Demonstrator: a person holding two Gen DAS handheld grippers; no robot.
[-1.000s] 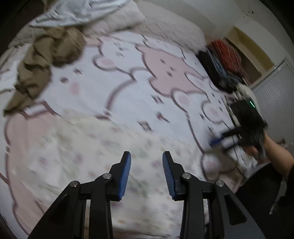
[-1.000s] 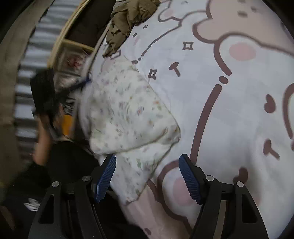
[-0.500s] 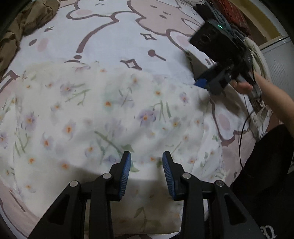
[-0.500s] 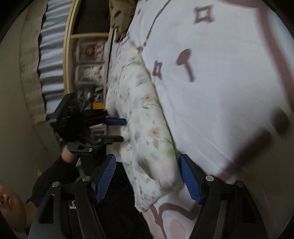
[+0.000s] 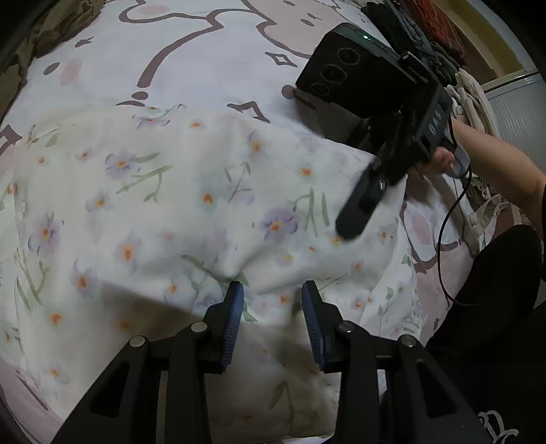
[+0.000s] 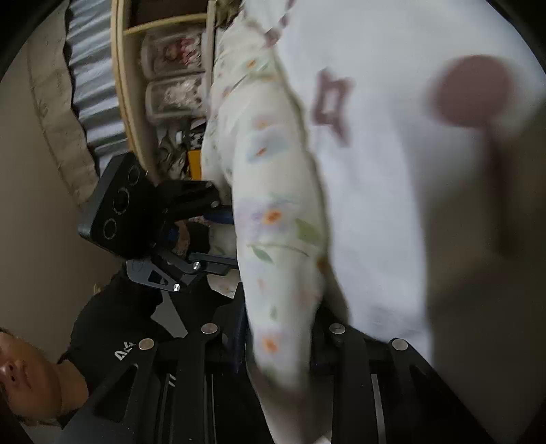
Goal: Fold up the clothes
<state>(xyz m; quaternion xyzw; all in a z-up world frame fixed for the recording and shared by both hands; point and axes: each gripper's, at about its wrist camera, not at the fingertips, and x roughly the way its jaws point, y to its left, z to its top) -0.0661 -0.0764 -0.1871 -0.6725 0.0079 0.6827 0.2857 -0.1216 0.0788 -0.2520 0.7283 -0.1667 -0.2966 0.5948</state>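
Cartoon-print bedsheet (image 5: 211, 58) under floral garment (image 5: 163, 205); left fingers (image 5: 235, 307) part-open astride it, right fingers (image 5: 351, 211) closing on it.

Cartoon-print bedsheet (image 5: 211, 61) spreads ahead of the left gripper. Olive cloth heap (image 5: 44, 30) lies far upper left; dark stacked clothes (image 5: 426, 30) upper right.

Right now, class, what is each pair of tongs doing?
Left tongs: part open, floral garment bunched between them, no grip shown.
Right tongs: closing on the garment's edge.
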